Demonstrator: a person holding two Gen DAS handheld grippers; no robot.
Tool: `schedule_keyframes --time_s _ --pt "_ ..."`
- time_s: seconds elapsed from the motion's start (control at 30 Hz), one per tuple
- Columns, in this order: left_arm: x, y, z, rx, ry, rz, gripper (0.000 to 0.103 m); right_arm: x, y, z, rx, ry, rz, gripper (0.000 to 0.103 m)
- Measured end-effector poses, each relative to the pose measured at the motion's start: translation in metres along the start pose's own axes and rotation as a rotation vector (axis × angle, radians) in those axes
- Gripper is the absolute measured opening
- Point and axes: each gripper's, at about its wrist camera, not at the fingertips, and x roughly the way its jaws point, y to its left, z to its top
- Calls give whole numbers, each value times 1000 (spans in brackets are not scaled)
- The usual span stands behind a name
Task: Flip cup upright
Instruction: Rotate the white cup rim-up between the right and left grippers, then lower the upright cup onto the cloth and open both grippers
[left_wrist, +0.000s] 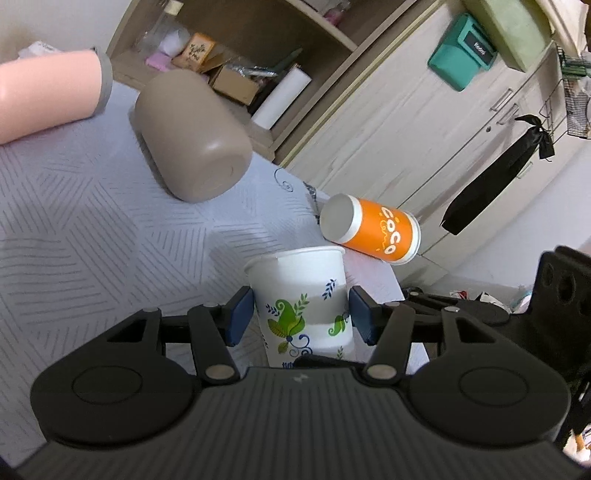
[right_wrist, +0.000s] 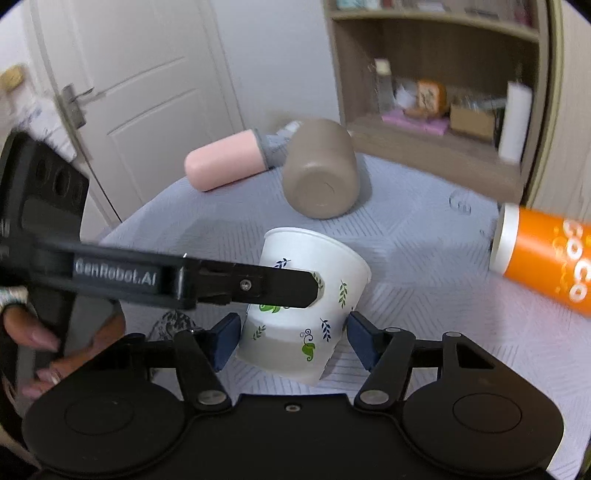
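Gripping the white floral paper cup (left_wrist: 301, 299) across its body is the left gripper (left_wrist: 301, 317), whose blue pads (left_wrist: 242, 314) are seen pressed against the cup's two sides; the cup is thus held clear between them, above the grey patterned tablecloth (left_wrist: 92, 221); in the right wrist view the same cup (right_wrist: 306, 295) is seen tilted, its long axis leaning and its closed base turned up and away from the camera, so it is judged not yet upright; the right gripper (right_wrist: 291, 338) is spread wide, its pads flanking the cup's wider end with a visible gap on both sides, nothing being held; the left gripper's finger (right_wrist: 273, 286) is seen crossing the cup from the left; the coming move is judged to turn on rotating the cup about the line between the left pads, so that the mouth is brought uppermost; an orange cup (left_wrist: 373, 229), a taupe tumbler (left_wrist: 192, 136) and a pink bottle (left_wrist: 48, 92) are left lying on their sides farther off.
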Motion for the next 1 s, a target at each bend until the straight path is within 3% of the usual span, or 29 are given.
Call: schedule_keyframes --time_s 0.3,0.47,0.63,1.0 --pt "-19 -14 -5 173 -75 28 56 -6 22 -9 -133 -121 -89 68" --pt "-19 -19 -11 235 -99 46 55 5 42 -19 -271 -202 -248 66" --pt "-18 -13 -11 228 -125 56 55 8 39 -19 -256 -251 -236 66" --pt "-19 -31 -20 383 -161 154 55 15 44 -24 -270 -306 -244 66"
